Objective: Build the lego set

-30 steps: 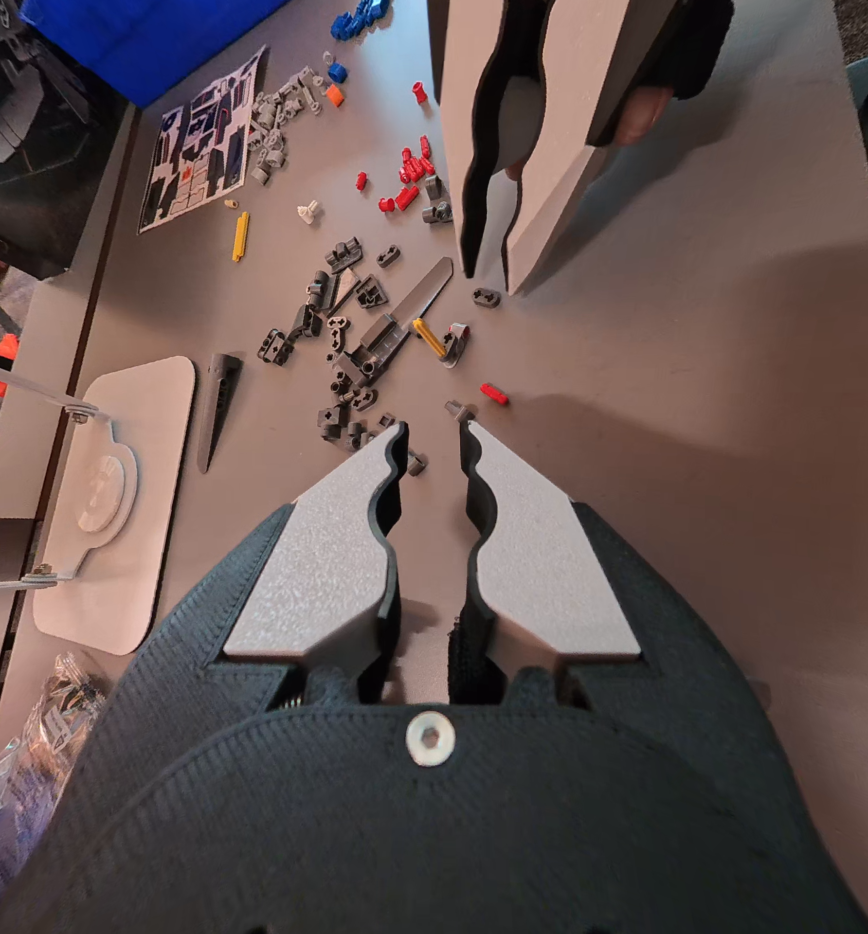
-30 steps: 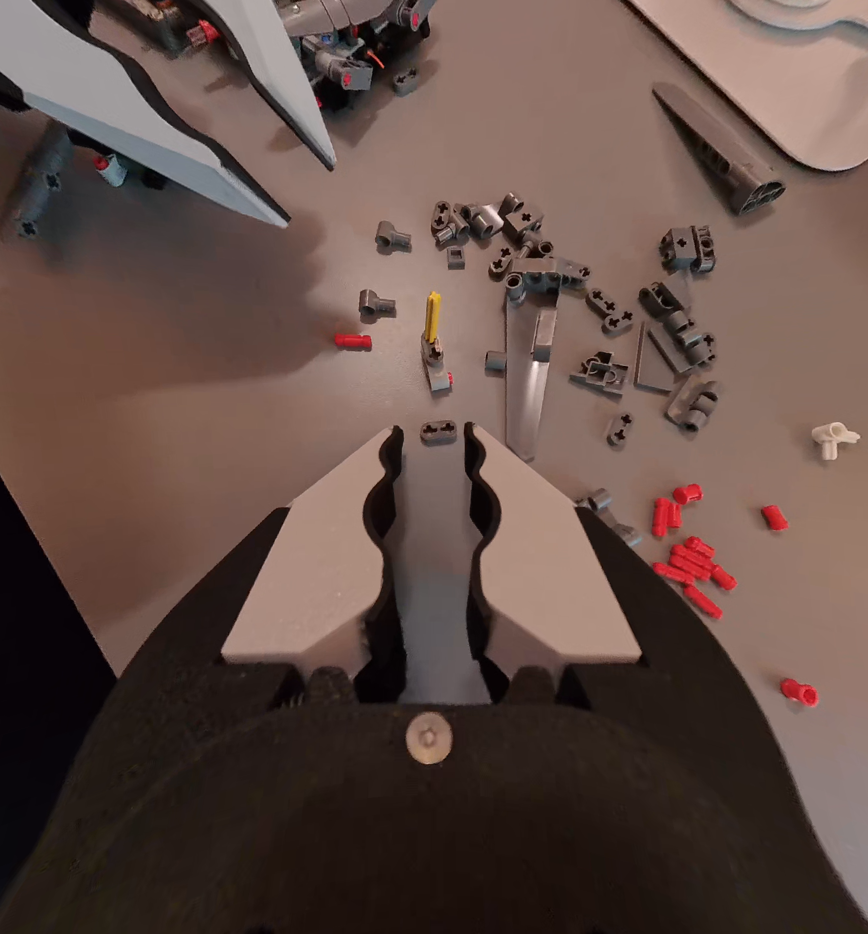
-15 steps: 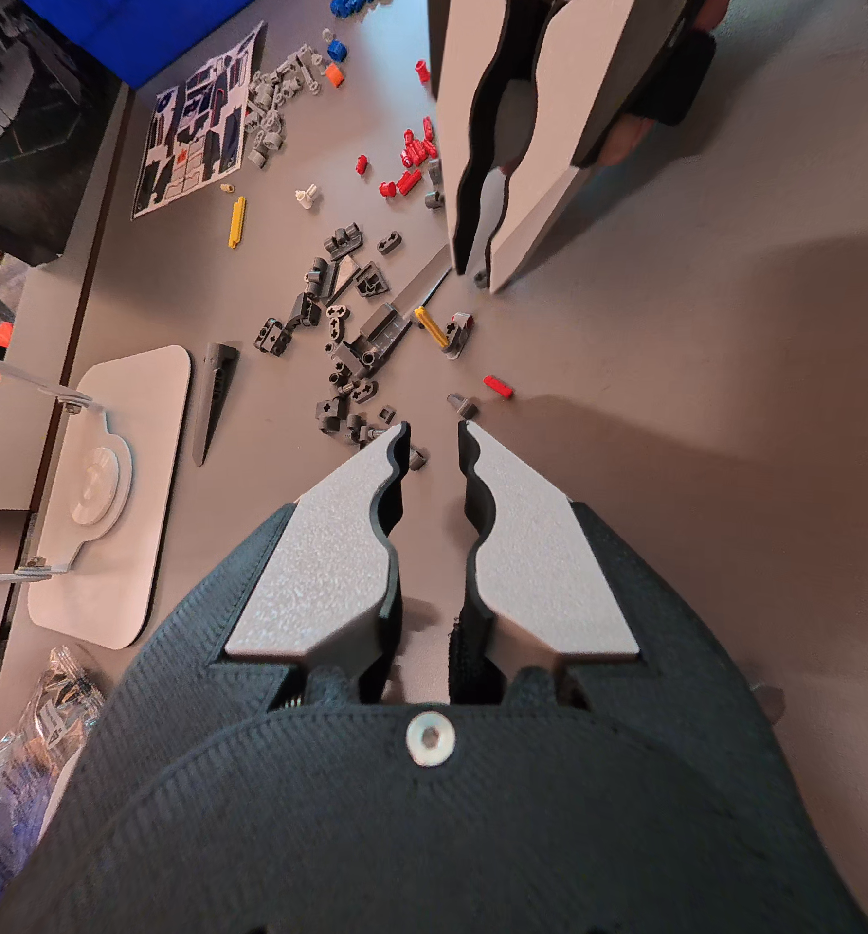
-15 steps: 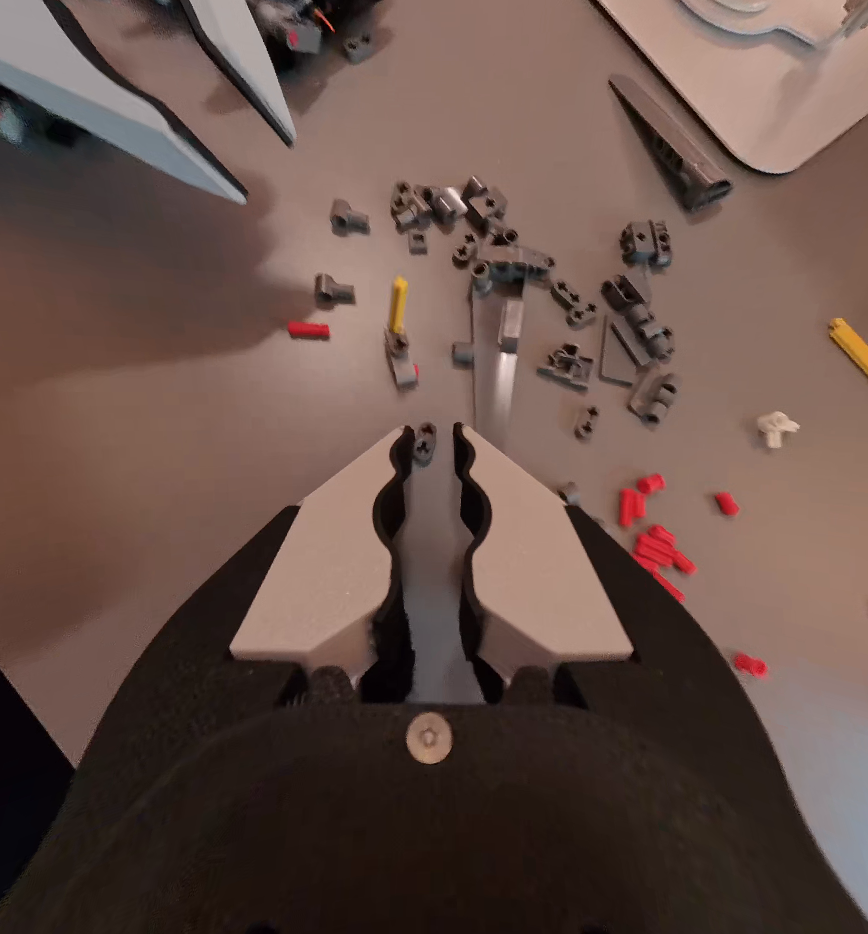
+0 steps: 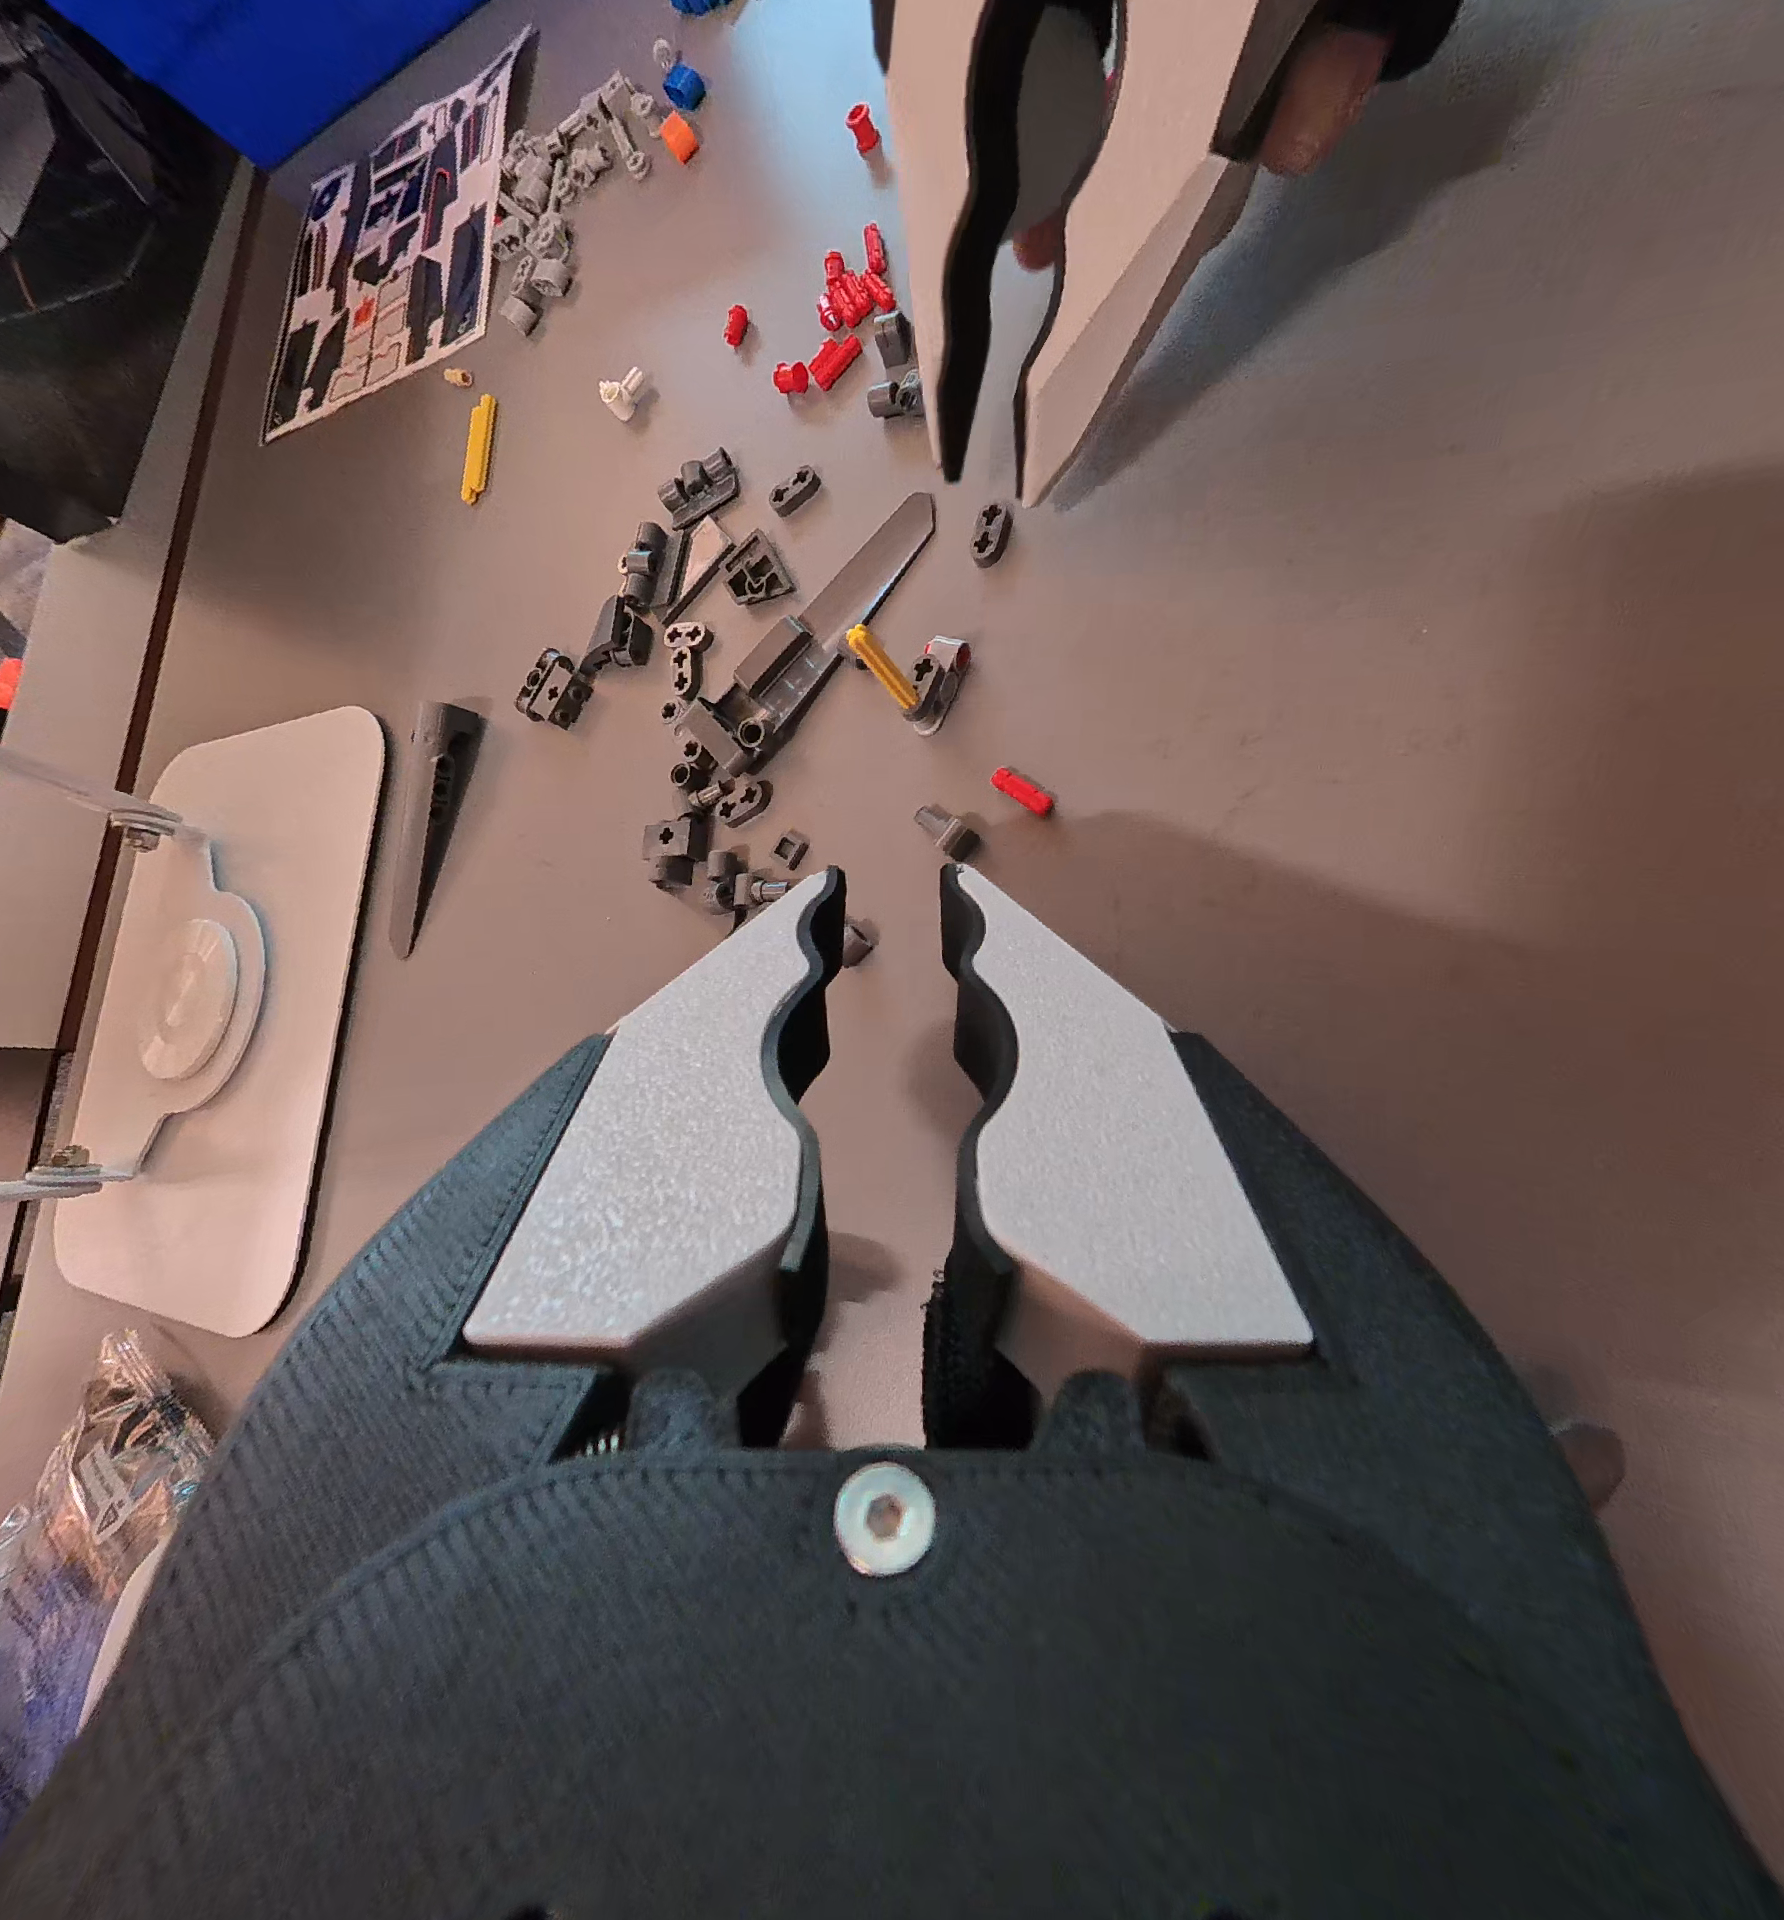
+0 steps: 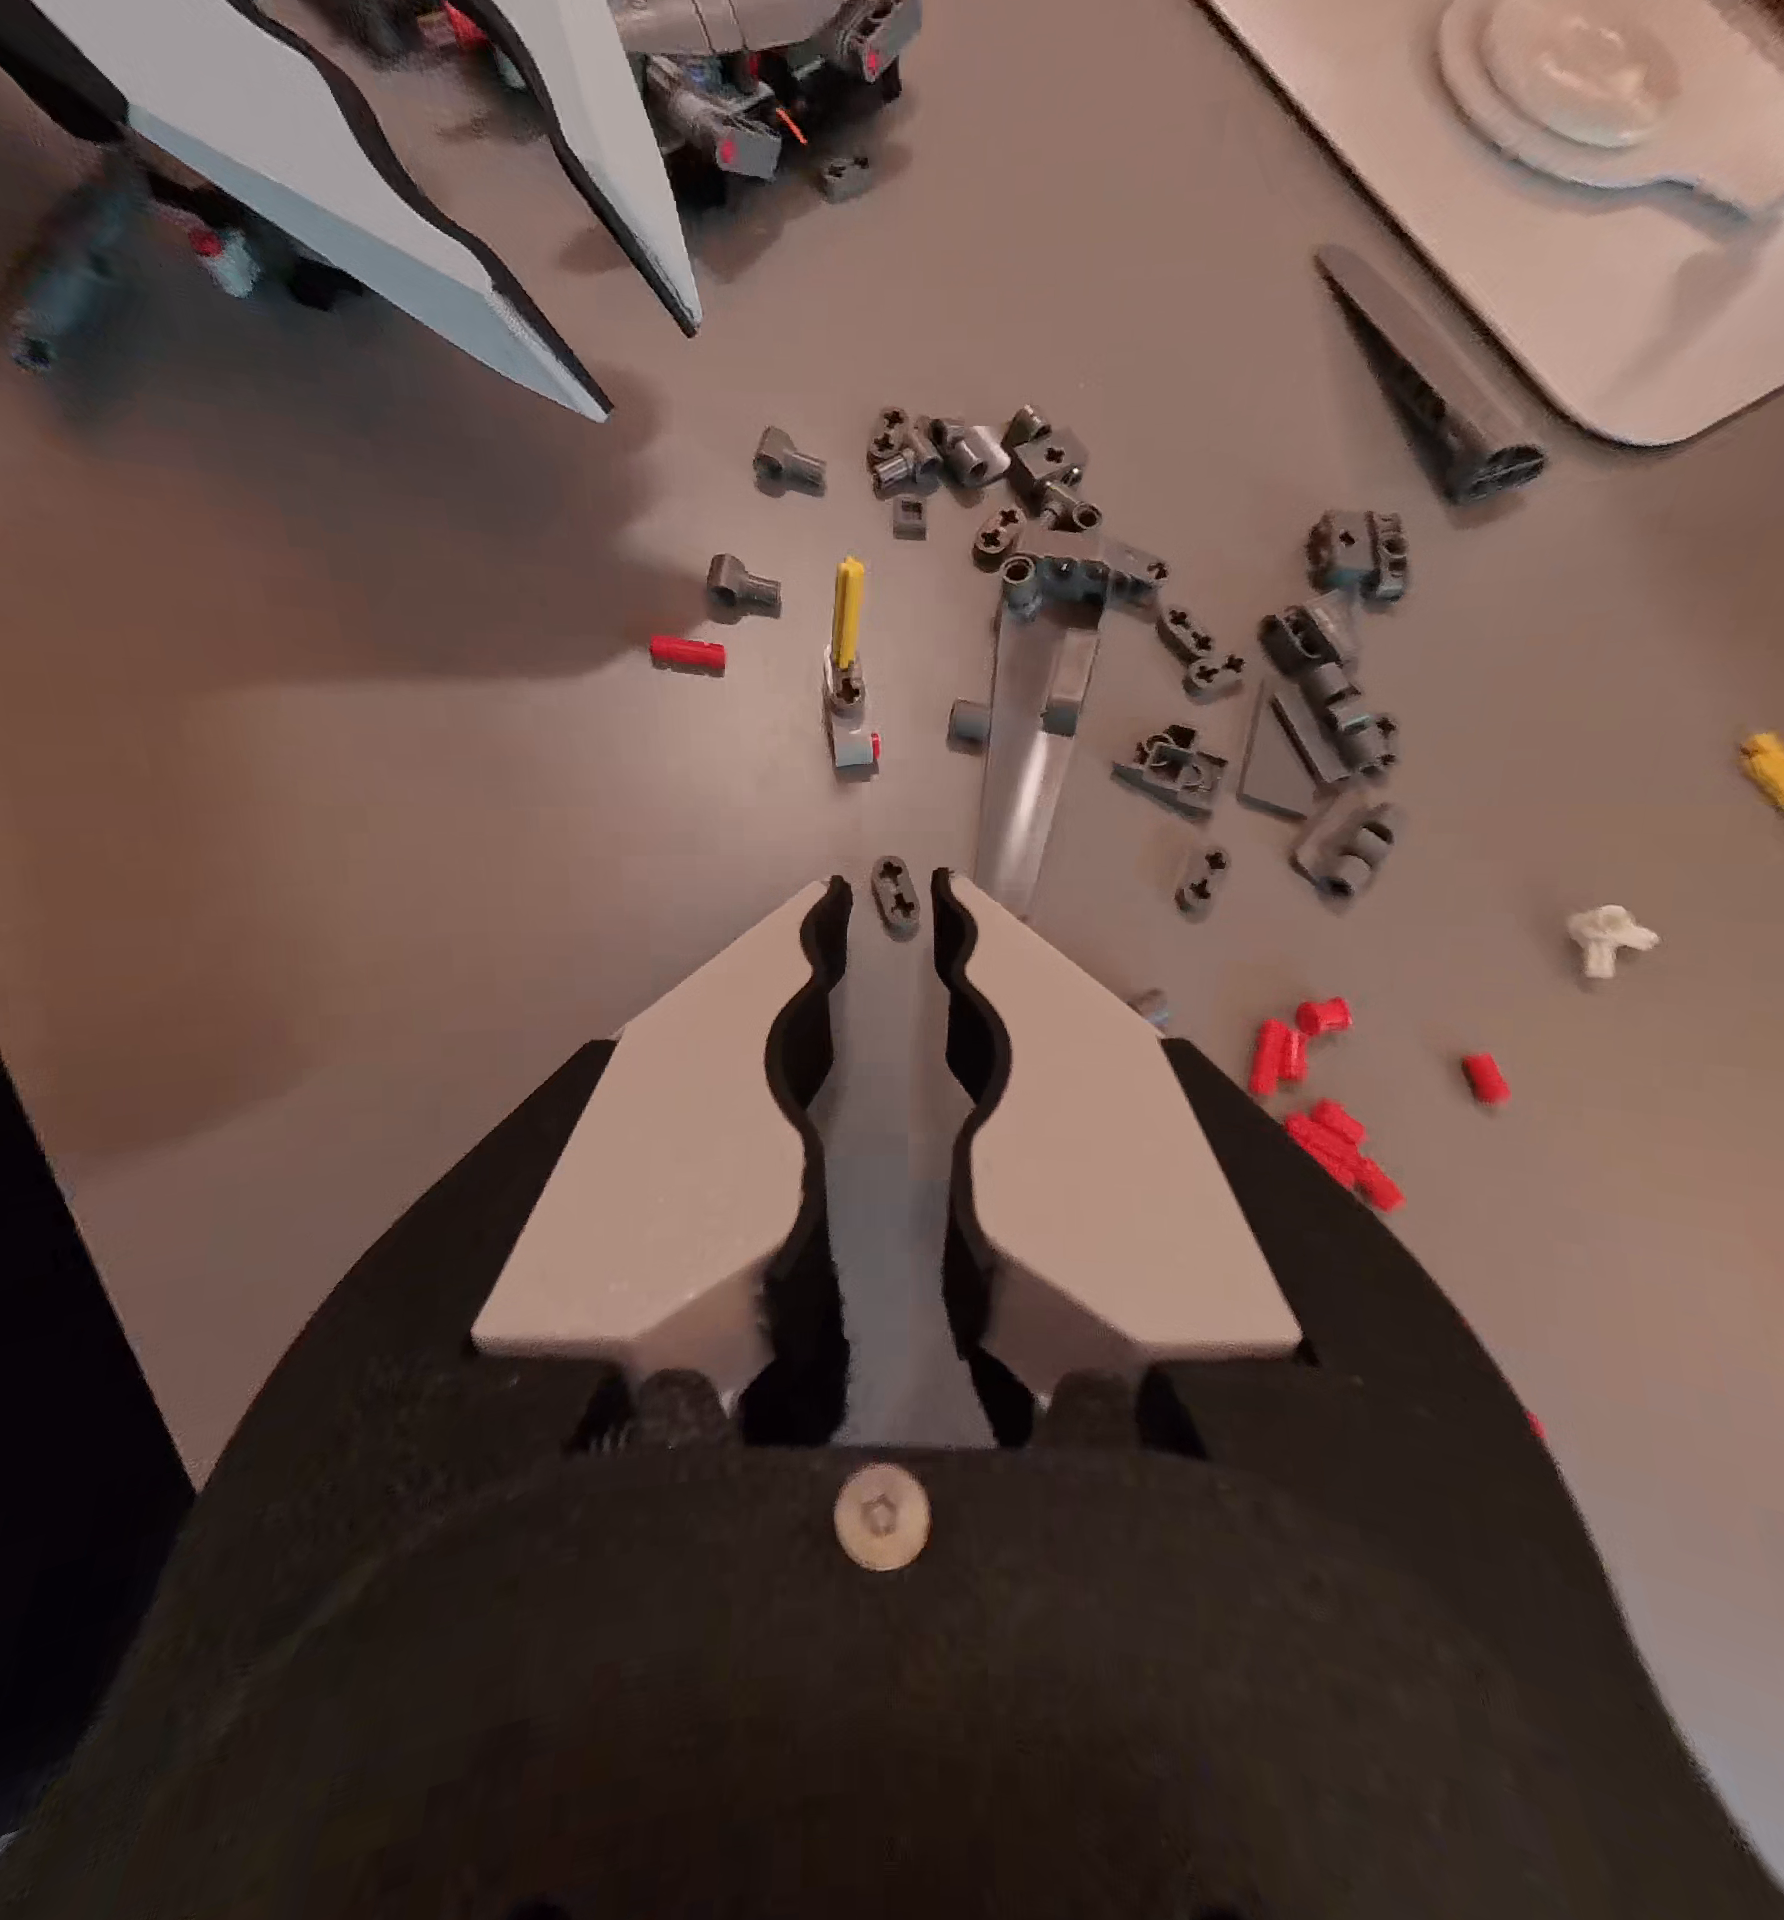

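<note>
Small dark grey oval two-hole plastic link (image 6: 895, 899) lying flat on the grey tabletop (image 6: 348, 831), between the tips of the right gripper (image 6: 891, 883); jaws narrowly spread, a gap showing on each side of the link, neither pad pressing it. Just beyond, a long grey tapered plastic blade piece (image 6: 1023, 769) and a yellow plastic axle (image 6: 847, 613) plugged into a small grey connector; red plastic pins (image 6: 1329, 1132) scattered to the right. Left gripper (image 5: 892, 883) farther off above the table, jaws slightly apart, nothing between the tips; a tiny grey stud (image 5: 855, 940) beside its left finger (image 5: 722, 1039); red pin (image 5: 1021, 792) ahead; pale rounded mat (image 5: 275, 831) at left.
</note>
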